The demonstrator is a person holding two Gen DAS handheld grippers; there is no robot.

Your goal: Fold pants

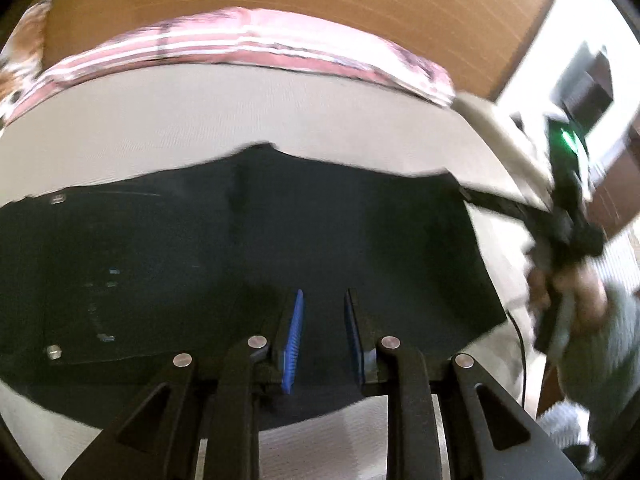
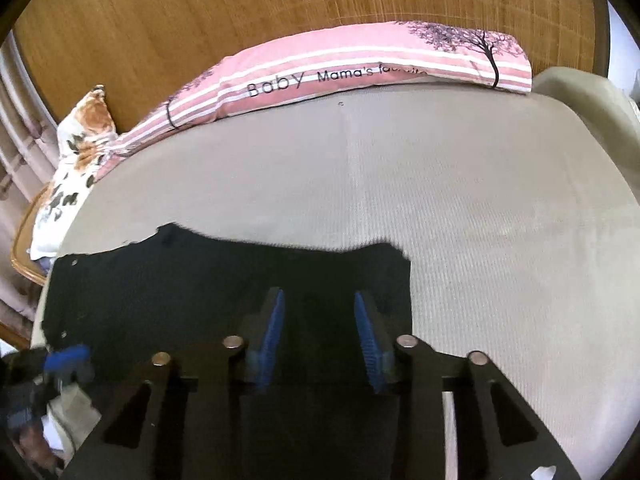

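Observation:
Dark pants (image 1: 240, 240) lie flat on the beige bed (image 1: 200, 120), with metal rivets showing at their left side. My left gripper (image 1: 324, 300) hovers over the pants' near part, its blue pads (image 1: 294, 332) a narrow gap apart with nothing pinched between them. In the right wrist view the pants (image 2: 200, 280) fill the lower left, and my right gripper (image 2: 319, 296) stands open above their right portion, close to the right edge. The right gripper also shows blurred in the left wrist view (image 1: 520, 212), held by a hand (image 1: 584, 292), with its tip at the pants' far right corner.
A pink striped pillow (image 2: 360, 64) lies along the far side of the bed (image 2: 480, 200), against a wooden headboard (image 2: 240, 8). A floral pillow (image 2: 80, 148) sits at the far left. A thin black cable (image 1: 520, 344) hangs at the bed's right side.

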